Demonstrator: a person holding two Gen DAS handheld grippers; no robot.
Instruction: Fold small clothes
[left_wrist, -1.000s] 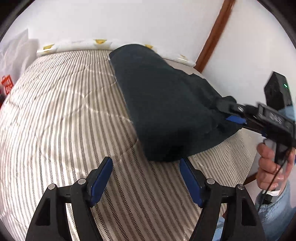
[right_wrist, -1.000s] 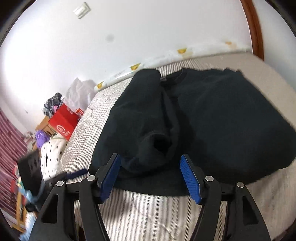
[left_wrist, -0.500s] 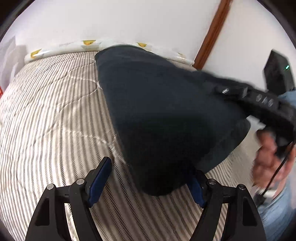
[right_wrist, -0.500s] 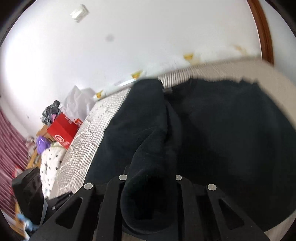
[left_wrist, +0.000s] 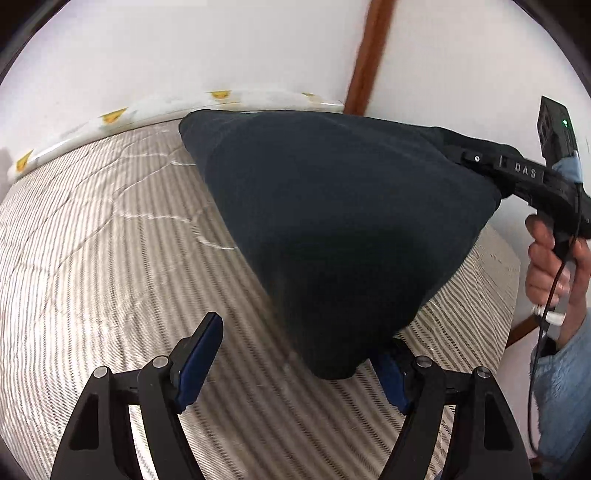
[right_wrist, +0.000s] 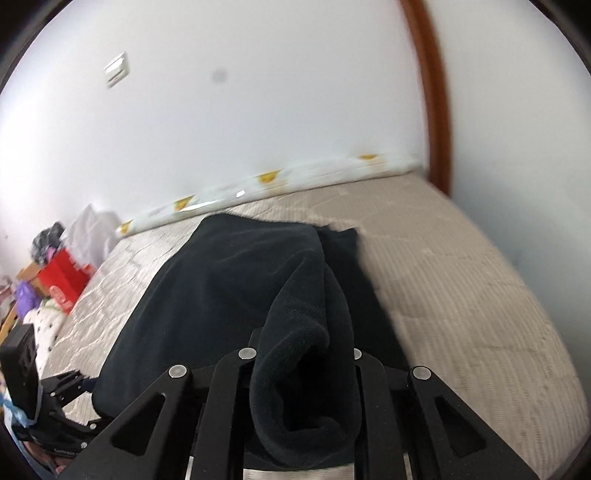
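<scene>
Black sweatshirt (right_wrist: 229, 302): lies on the striped bed (left_wrist: 92, 240), one side lifted.
Right hand-held gripper (right_wrist: 303, 373): clamped on a bunched fold, probably the sleeve.
Left hand-held gripper (left_wrist: 295, 362): jaws apart, gripping nothing; hem overhangs its right finger.

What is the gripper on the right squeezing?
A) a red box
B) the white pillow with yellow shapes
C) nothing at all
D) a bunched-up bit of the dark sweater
D: in the right wrist view the right gripper has its jaws shut on a thick roll of the dark sweater, which is lifted off the striped bed.
</scene>
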